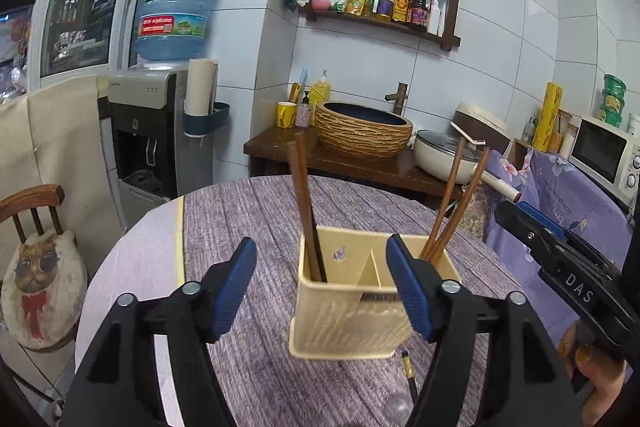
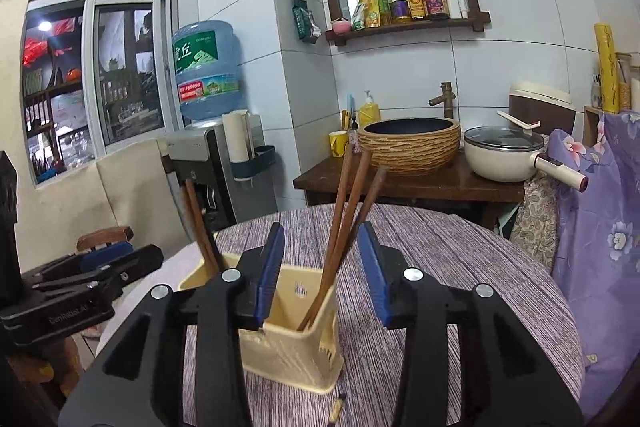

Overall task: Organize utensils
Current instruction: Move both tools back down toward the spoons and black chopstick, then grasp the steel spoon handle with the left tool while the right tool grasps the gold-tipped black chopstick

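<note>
A cream utensil holder (image 1: 352,311) with two compartments stands on the round table (image 1: 248,227); it also shows in the right wrist view (image 2: 288,339). Brown wooden chopsticks (image 1: 306,211) stand in its left compartment and more chopsticks (image 1: 452,203) in its right one. My left gripper (image 1: 320,291) is open and empty, its fingers to either side of the holder's left part, above it. My right gripper (image 2: 324,275) is open and empty, with the right compartment's chopsticks (image 2: 348,223) rising between its fingers. A dark utensil with a gold end (image 1: 408,371) lies on the table in front of the holder.
Behind the table is a wooden counter (image 1: 360,163) with a woven basin (image 1: 364,127) and a cream pot (image 1: 444,155). A water dispenser (image 1: 160,123) stands at the left, a chair with a cat cushion (image 1: 40,283) beside the table. Purple floral cloth (image 1: 560,211) hangs at the right.
</note>
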`<action>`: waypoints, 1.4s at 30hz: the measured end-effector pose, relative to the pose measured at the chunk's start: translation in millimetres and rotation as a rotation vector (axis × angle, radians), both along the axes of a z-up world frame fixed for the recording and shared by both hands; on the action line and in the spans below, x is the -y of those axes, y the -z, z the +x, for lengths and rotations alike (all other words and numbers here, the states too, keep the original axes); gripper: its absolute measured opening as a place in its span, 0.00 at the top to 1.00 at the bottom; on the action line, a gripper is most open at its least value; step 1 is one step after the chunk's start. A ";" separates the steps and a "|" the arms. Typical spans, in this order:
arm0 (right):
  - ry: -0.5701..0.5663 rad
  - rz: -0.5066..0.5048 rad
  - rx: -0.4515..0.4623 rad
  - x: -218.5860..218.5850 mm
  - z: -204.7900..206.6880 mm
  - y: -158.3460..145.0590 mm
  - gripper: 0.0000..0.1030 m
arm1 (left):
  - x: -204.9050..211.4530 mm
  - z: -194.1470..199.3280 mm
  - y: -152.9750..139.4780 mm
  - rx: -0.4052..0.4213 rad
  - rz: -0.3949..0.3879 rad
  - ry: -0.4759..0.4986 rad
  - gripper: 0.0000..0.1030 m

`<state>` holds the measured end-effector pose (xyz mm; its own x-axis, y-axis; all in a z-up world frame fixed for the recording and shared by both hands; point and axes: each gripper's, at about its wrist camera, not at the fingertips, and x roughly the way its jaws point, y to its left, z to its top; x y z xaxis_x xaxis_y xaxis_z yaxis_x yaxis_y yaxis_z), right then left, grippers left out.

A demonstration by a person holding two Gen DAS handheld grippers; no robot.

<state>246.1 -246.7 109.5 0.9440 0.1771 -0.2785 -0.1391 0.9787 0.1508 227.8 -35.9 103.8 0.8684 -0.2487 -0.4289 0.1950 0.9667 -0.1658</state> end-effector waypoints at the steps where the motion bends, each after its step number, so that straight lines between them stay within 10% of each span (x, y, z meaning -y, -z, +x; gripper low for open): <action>1: 0.003 -0.007 -0.009 0.3 -4.5 2.6 0.57 | -2.7 -3.4 3.1 -0.006 -0.004 -0.007 0.30; 22: 0.039 -0.004 -0.410 12.6 -32.5 130.8 0.53 | -21.6 -51.0 116.5 -0.304 0.017 -0.055 0.24; 42: -0.023 -0.088 -0.578 -27.3 -34.3 173.7 0.65 | -15.5 -68.9 140.5 -0.366 0.053 -0.029 0.33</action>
<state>211.8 -219.4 -64.2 0.6310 0.1487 -0.7614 -0.0796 0.9887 0.1271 158.9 -20.4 -36.8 0.6611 -0.1953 -0.7244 0.1047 0.9801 -0.1687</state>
